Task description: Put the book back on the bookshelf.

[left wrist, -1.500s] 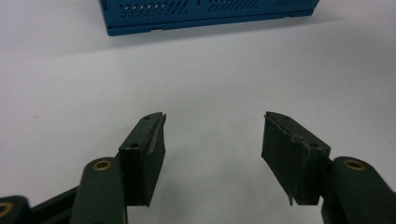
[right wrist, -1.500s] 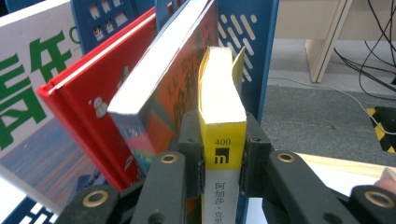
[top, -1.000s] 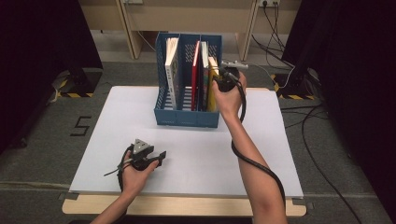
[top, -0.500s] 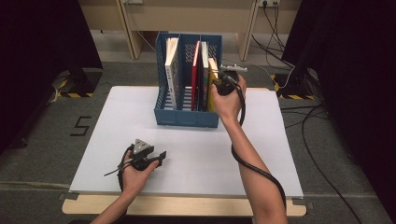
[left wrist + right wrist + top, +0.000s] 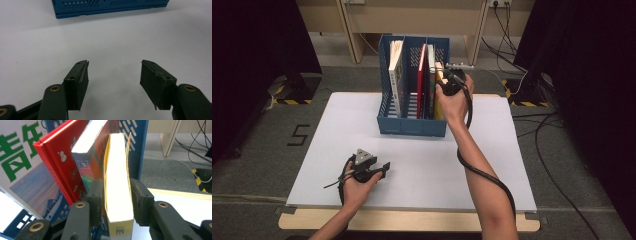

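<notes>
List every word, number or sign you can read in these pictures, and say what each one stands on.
"青": large green characters on the magazine cover, cut off by the frame's edge; only the first reads.
"3": white numeral in a small box on the thick book beside the yellow book that the right gripper clamps.
"5": dark numeral on the floor left of the table.
Small emblem on the yellow book's spine: too small to read.

Both arms are bare to the elbow, each hand holding black tongs: the left tongs [image 5: 384, 166] carry a grey three-cornered plate and a thin black cable, the right tongs [image 5: 116, 202] have brass-ringed screws at the jaw joints and a thick black cable looping along the forearm.
</notes>
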The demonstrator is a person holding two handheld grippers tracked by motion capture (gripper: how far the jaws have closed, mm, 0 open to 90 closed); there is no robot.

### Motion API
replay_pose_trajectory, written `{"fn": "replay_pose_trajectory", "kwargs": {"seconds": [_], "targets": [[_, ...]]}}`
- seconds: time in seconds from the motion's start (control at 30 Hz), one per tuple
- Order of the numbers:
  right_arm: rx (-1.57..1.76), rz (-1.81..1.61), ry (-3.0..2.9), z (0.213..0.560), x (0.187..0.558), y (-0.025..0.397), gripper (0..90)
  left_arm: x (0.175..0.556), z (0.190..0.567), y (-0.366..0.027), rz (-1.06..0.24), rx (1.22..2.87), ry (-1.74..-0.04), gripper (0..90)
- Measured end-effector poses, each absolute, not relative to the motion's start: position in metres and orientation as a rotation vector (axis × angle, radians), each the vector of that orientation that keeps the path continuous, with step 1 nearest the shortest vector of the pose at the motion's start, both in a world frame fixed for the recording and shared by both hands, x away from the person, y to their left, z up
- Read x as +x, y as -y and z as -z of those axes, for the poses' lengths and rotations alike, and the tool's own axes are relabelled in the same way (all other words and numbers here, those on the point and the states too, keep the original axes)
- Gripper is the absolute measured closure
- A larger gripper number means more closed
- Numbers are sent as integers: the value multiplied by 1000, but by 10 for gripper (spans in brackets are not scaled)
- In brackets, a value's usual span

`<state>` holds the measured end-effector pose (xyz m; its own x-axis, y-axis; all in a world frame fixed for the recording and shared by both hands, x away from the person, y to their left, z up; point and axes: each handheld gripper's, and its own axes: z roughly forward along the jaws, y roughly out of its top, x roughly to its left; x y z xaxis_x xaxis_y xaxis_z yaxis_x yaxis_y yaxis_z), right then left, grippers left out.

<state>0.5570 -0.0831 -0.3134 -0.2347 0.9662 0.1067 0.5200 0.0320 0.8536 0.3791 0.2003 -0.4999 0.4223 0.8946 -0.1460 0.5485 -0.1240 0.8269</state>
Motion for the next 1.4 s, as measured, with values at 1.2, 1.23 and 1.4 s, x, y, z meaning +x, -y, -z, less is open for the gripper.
{"fn": "replay_pose_trajectory", "kwargs": {"seconds": [1.2, 1.23, 1.4], "targets": [[1444, -1119, -1718, 307, 579, 79, 764, 379, 500, -200, -491, 1803, -1242, 388], [1432, -1122, -1720, 308, 582, 78, 764, 380, 500, -200, -490, 1807, -1244, 389], [1439, -1124, -1716, 313, 589, 77, 763, 379, 500, -200, -491, 1809, -1239, 389]]}}
